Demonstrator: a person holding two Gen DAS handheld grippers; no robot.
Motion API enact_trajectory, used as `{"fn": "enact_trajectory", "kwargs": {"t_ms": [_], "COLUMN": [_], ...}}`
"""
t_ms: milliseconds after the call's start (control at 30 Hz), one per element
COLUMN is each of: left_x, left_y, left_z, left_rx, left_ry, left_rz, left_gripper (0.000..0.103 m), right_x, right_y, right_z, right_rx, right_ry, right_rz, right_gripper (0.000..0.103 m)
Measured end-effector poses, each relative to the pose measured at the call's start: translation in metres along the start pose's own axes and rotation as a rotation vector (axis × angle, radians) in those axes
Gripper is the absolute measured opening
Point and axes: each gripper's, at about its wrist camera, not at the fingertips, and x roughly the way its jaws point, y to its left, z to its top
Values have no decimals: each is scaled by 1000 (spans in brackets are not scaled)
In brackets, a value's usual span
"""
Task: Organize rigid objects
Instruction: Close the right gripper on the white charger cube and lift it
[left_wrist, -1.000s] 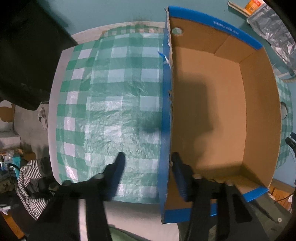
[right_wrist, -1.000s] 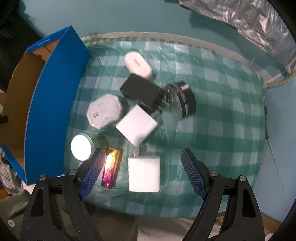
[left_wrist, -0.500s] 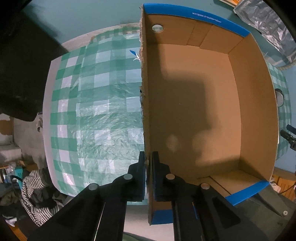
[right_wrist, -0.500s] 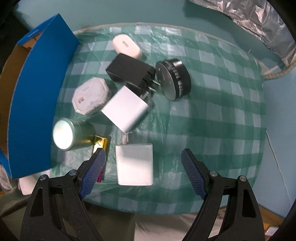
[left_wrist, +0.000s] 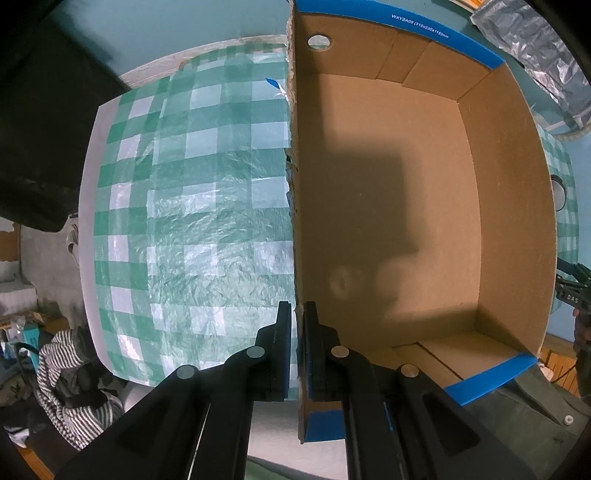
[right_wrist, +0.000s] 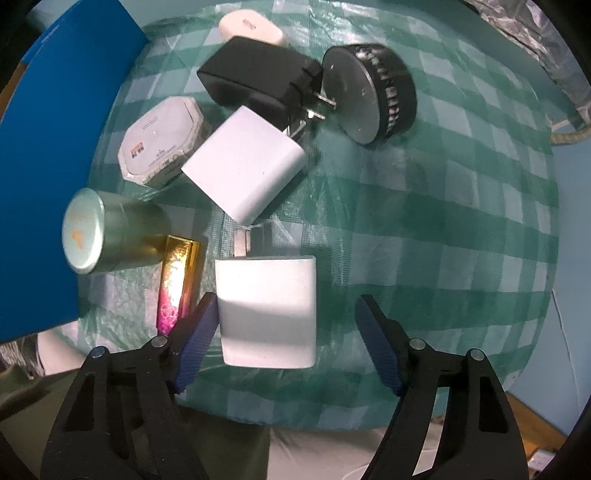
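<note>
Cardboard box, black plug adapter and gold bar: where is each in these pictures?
cardboard box (left_wrist: 406, 184): left wrist view, bare inner floor.
black plug adapter (right_wrist: 255, 79): right wrist view, top face of its body.
gold bar (right_wrist: 179, 273): right wrist view, shiny upper face.

you are looking down at a table (left_wrist: 86, 206) with a green and white checked cloth (left_wrist: 207, 206) on it. past the table the floor (left_wrist: 207, 33) is a flat teal colour. a crinkly silver sheet (right_wrist: 554, 48) lies near the top right. a striped cloth (left_wrist: 70, 387) sits in a messy pile low on the left. the light is dim and a bit blue.
</note>
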Motion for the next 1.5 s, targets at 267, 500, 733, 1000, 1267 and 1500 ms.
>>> {"fn": "enact_trajectory", "kwargs": {"t_ms": [267, 500, 733, 1000, 1267, 1500], "left_x": [0, -3, -7, -8, -9, -8], "left_y": [0, 0, -5, -5, -5, -5], "left_z": [0, 0, -1, -3, -1, -2], "left_rx": [-4, -6, 19, 23, 20, 25], "left_ry": [3, -12, -31, -38, -30, -29], "left_rz": [2, -1, 12, 7, 8, 6], "left_gripper": [6, 6, 3, 3, 3, 3], "right_x": [15, 22, 21, -6, -47, -76], "right_y": [9, 24, 16, 13, 21, 36], "right_z": [7, 11, 11, 12, 24, 32], "right_rx": [-24, -38, 16, 19, 18, -12], "right_ry": [-9, -22, -25, -81, -132, -174], "right_rz": [-22, -55, -8, 14, 25, 37], "right_gripper": [65, 52, 51, 51, 51, 51]}}
